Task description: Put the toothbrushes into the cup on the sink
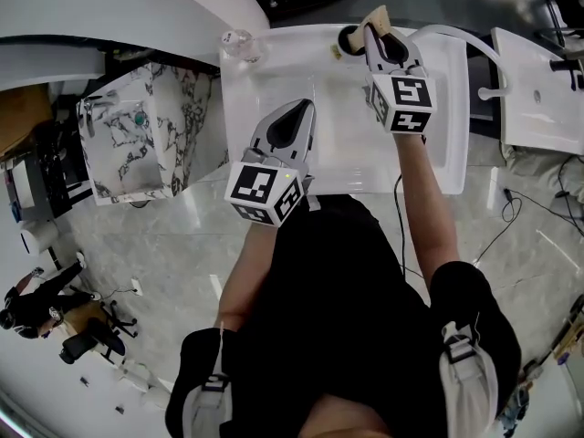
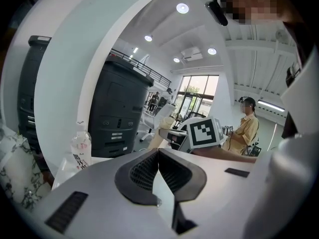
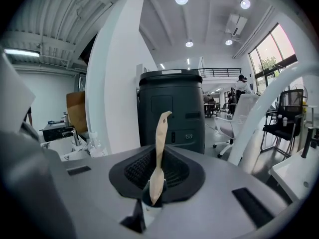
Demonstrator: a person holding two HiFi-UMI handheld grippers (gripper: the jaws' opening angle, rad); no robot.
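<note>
Jaws of our right gripper (image 3: 158, 172) pinch the toothbrush (image 3: 160, 143), its lower end at the cup (image 1: 349, 38). Left gripper (image 2: 158, 169), jaws pressed together and empty, waits nearer us than the cup. We should centre over the cup's mouth, then release.

Not much to read here, tbh. The clear plastic bottle (image 2: 81, 150) has red characters down its label, too blurry to make out. The nearer white cube (image 1: 265, 192) and farther white cube (image 1: 402, 101) just carry black square marker patterns, no letters.
</note>
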